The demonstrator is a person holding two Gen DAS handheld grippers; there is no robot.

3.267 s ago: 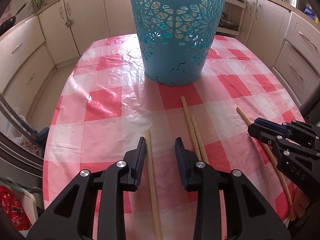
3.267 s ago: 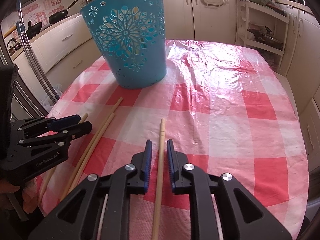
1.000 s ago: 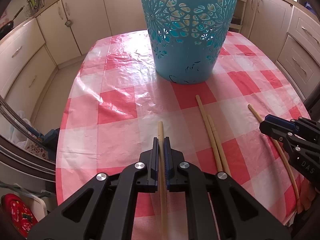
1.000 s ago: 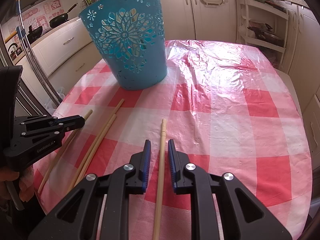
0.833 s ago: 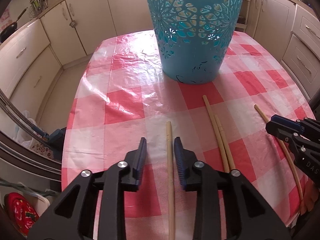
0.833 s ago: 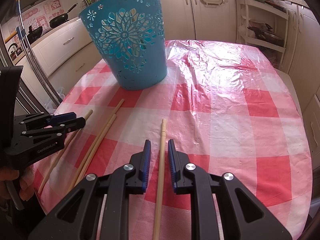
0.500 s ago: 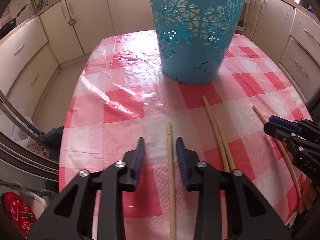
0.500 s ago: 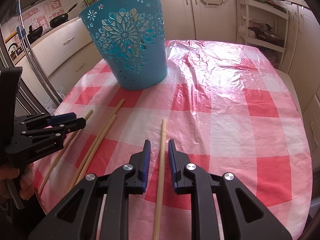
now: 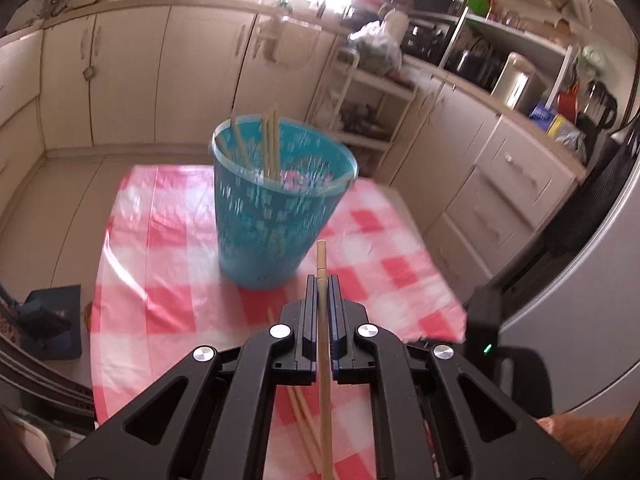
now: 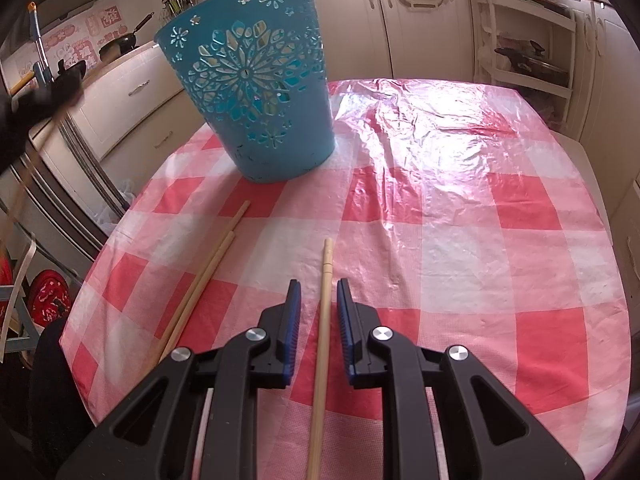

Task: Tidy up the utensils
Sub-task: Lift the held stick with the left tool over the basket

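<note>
The left gripper [image 9: 319,285], angled down above the tabletop [image 9: 160,308], pinched a long wooden chopstick [image 9: 322,344] between its fingers, the perforated turquoise plastic basket [image 9: 276,216] ahead (chopsticks inside). The right gripper [image 10: 318,294] pointed down, fingers spread around another tabletop chopstick [image 10: 322,320].

Turquoise flower-cutout basket [image 10: 256,92]; red-white checked tablecloth [image 10: 460,240]; tan chopsticks [image 10: 324,320].

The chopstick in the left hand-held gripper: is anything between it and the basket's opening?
Nothing visible. The left hand-held gripper holds the chopstick clear above the table, the basket ahead. Its open rim is free, with a few chopsticks leaning inside at the far-left side.
</note>
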